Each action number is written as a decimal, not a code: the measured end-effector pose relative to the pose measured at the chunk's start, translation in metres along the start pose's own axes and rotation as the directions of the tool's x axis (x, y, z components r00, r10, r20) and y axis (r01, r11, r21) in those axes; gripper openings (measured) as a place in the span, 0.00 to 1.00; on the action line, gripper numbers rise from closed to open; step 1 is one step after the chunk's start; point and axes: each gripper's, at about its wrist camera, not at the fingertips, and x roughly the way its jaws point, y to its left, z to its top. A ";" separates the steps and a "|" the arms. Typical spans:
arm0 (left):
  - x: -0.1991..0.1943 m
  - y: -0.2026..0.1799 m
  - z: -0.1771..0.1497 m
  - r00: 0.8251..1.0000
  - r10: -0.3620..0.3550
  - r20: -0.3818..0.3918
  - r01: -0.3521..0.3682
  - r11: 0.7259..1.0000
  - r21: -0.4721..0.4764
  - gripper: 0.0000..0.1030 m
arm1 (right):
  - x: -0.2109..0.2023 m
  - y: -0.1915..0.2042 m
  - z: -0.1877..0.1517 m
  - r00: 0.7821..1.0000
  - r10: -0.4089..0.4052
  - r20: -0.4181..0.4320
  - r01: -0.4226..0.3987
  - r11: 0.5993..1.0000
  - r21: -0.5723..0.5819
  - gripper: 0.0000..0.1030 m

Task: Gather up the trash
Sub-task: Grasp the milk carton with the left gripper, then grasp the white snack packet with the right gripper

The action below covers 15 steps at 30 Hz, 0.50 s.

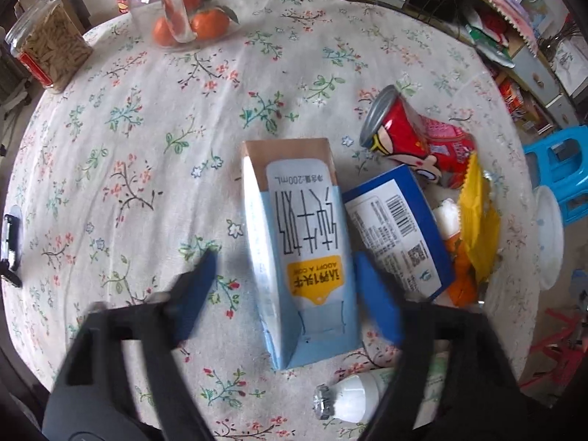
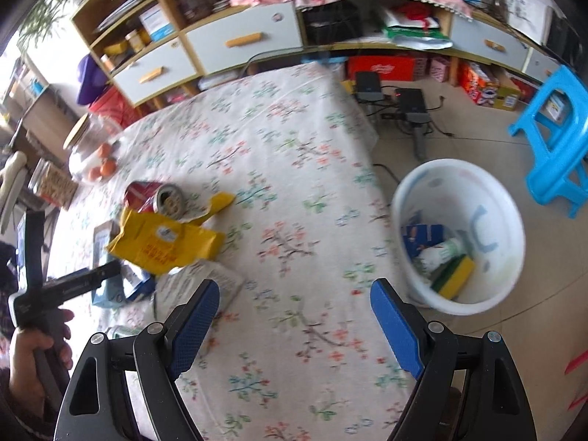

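Note:
A light blue milk carton lies on the flowered tablecloth, between the fingers of my left gripper. The right finger sits at the carton's edge, while a gap shows at the left finger, so the jaws are open around it. Beside the carton lie a blue box, a red can, a yellow wrapper and a white tube. My right gripper hangs open over bare cloth near the table's edge, with nothing in it. A white bin on the floor holds some trash.
A glass jar with oranges and a jar of seeds stand at the far side of the table. A blue stool stands on the floor beyond the bin. Shelves and drawers line the wall. A hand holds the left gripper.

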 end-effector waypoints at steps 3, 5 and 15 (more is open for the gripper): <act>-0.006 0.003 -0.005 1.000 -0.010 0.018 0.009 1.000 0.013 0.57 | 0.009 0.015 -0.002 0.999 0.023 -0.025 -0.024 1.000 -0.019 0.83; -0.014 0.003 -0.009 0.999 -0.017 0.041 0.016 1.000 0.026 0.56 | 0.013 0.023 -0.003 0.998 0.043 -0.041 -0.044 0.999 -0.023 0.83; -0.049 0.016 -0.017 0.992 -0.040 0.123 0.033 0.998 0.053 0.56 | 0.041 0.066 -0.008 0.987 0.113 -0.118 -0.119 0.992 -0.048 0.83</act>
